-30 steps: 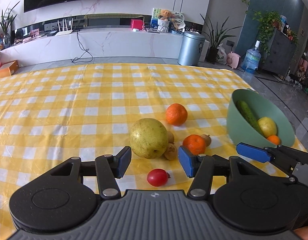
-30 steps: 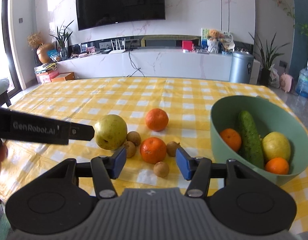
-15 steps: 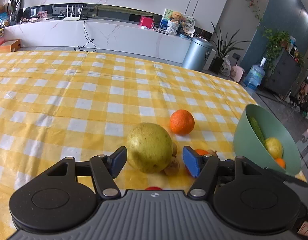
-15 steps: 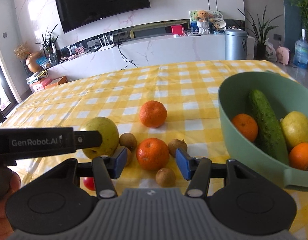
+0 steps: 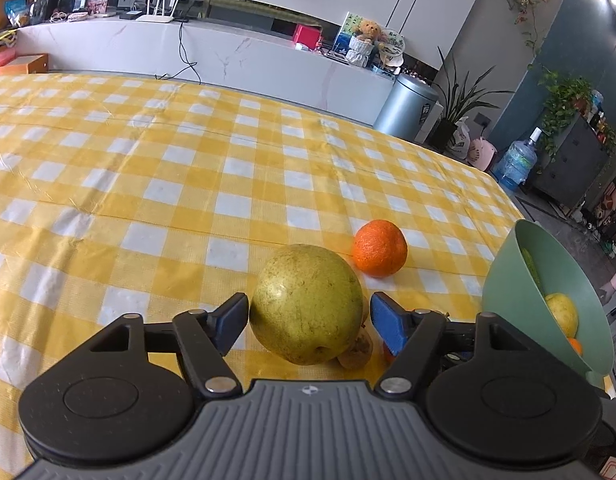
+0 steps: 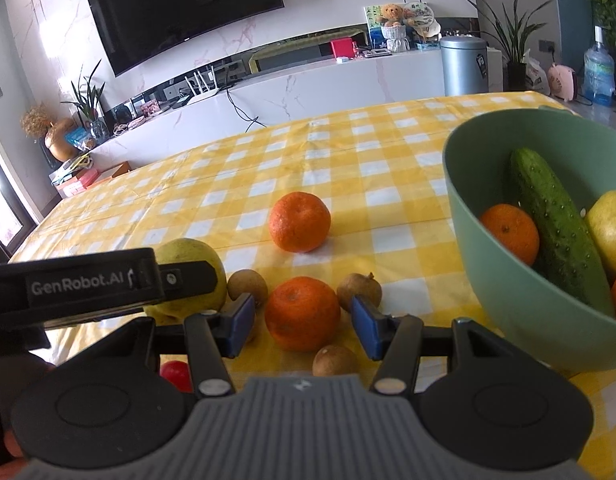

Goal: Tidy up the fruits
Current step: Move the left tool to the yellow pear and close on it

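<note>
So, here is how things stand.

Done: the green bowl [image 6: 507,312] already holds a cucumber [image 6: 555,232], a yellow fruit [image 6: 607,224] and two oranges; one orange [image 6: 509,232] lies just beside the cucumber.

Left: a big pear [image 5: 308,304], a far orange [image 6: 299,222], a near orange [image 6: 302,314], three small brown longans and a red tomato [image 6: 175,374] are on the counter [image 5: 108,184], not in the bowl. I think about half the job is left.

Where the pear is: on the counter, left of the bowl and well apart from it. A longan [image 5: 357,350] touches its right side.

Pear, which way it points: it looks tipped over. Its dimpled end faces the left camera and down. Its long line runs from that end away toward the far orange. The pear is almost round, so this is hard to tell.

Left gripper [image 5: 308,320]: its fingers have just been opening. They are wide apart with the pear between them. The pads do not press on it yet.

Right gripper [image 6: 304,322]: its fingers are apart with the near orange between them. A small gap shows on each side, so nothing is held.

Next, I think: each gripper must close on its fruit and carry it to the bowl.
</note>
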